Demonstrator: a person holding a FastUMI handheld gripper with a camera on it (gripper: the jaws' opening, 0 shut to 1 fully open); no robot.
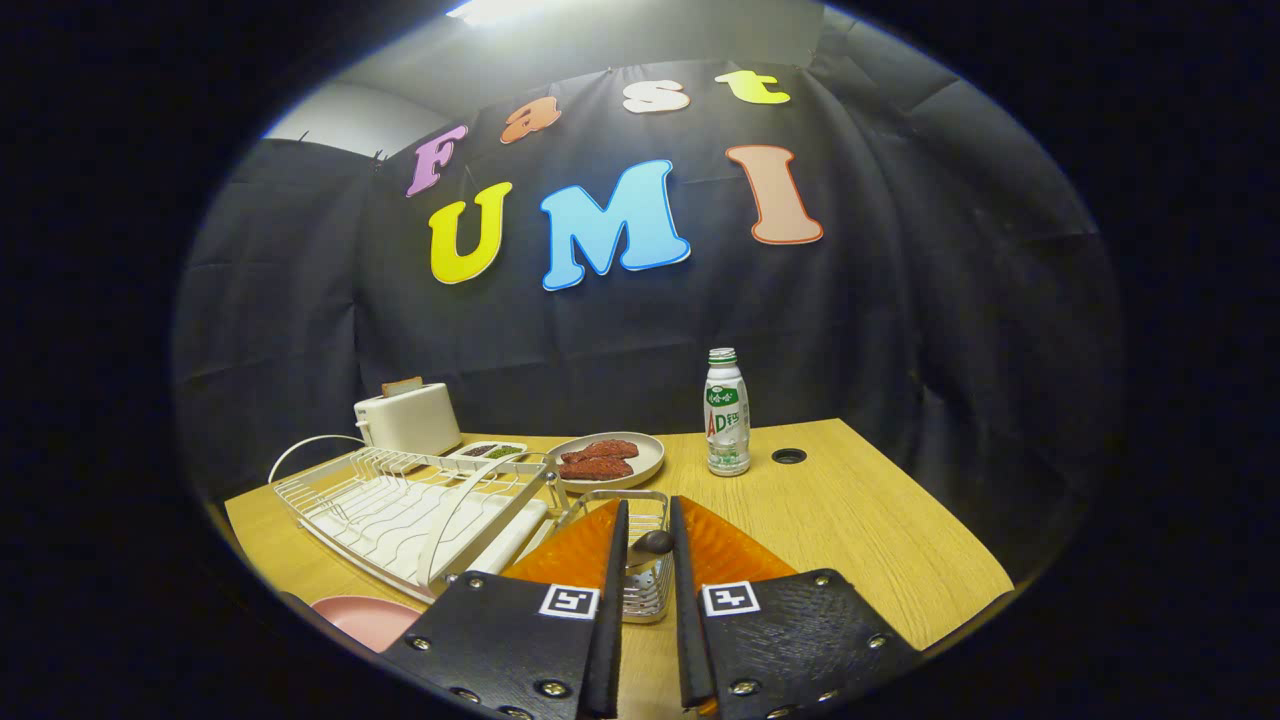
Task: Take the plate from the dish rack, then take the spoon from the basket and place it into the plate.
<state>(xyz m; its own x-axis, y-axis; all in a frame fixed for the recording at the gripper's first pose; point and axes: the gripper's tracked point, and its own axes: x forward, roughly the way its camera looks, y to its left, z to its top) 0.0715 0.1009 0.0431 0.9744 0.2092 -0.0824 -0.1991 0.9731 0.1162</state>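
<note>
My gripper (648, 508) reaches down over the small wire basket (645, 597), which stands on the wooden table just right of the dish rack. The spoon (650, 545) stands in the basket, its dark rounded end sitting in the narrow gap between my fingers. Both fingers appear to press on it. The pink plate (365, 617) lies flat on the table in front of the dish rack, to the left of my fingers. The white wire dish rack (400, 510) holds no dishes.
Beyond the basket lies a beige plate (648, 462) with red meat slices. A white drink bottle (727, 412) stands to its right, near a cable hole (789, 456). A white toaster (408, 417) and a small condiment tray (490, 451) stand behind the rack.
</note>
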